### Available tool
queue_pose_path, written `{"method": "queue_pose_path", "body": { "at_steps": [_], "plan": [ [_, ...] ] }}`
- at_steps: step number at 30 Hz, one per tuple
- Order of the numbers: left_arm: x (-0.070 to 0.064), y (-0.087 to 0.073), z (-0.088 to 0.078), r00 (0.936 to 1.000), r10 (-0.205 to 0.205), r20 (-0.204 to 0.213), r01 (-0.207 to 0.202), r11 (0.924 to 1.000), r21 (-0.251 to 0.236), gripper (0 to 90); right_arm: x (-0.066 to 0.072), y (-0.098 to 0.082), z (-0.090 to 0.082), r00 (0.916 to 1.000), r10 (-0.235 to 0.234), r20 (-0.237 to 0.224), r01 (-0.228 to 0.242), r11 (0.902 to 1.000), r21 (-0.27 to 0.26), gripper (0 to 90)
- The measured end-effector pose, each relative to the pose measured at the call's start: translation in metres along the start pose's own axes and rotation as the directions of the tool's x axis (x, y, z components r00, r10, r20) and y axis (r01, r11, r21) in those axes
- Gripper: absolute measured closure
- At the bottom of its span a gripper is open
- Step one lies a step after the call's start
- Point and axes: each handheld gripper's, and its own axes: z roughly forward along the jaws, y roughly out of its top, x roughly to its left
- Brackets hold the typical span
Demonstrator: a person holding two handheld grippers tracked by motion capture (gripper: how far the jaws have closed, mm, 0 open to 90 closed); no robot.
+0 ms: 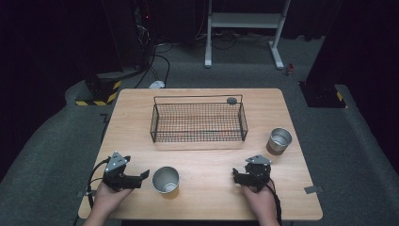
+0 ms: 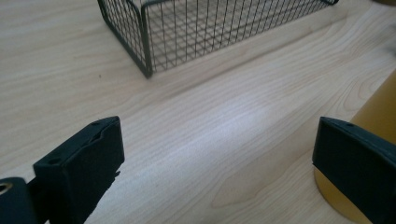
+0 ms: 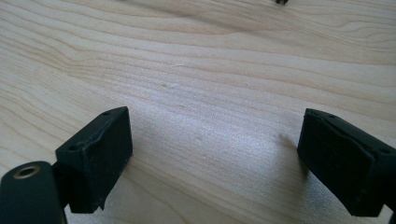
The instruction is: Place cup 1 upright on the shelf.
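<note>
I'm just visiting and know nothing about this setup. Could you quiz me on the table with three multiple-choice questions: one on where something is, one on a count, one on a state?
1. Where is the wire basket?
A. On the table's far middle
B. At the near left corner
C. On the floor

2. How many metal cups stand on the table?
A. One
B. Two
C. Four

3. How do the left gripper's jaws stand?
A. Shut on a cup
B. Shut on the basket
C. Open, holding nothing

Answers:
1 A: the basket sits beyond both hands, midway across.
2 B: the near cup stands beside the left gripper, and the far cup stands at the right.
3 C: the left gripper view shows bare wood between its jaws, with the cup beside one jaw.
</note>
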Motion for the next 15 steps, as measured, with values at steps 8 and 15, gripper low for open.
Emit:
{"method": "queue_pose_path", "body": {
  "at_steps": [8,15],
  "plan": [
    [-0.006,0.007,-0.011,0.9999,0.009,0.01,-0.009,0.9984,-0.057,2.6,0.0,0.0,0.0,1.0,0.0,0.001,0.0,1.0,0.0,10.3],
    [-0.014,0.014,-0.021,0.9996,0.023,0.018,-0.021,0.9949,-0.098,2.6,0.001,0.0,0.0,1.0,0.003,0.002,-0.003,1.0,0.0,10.5]
  ]
}}
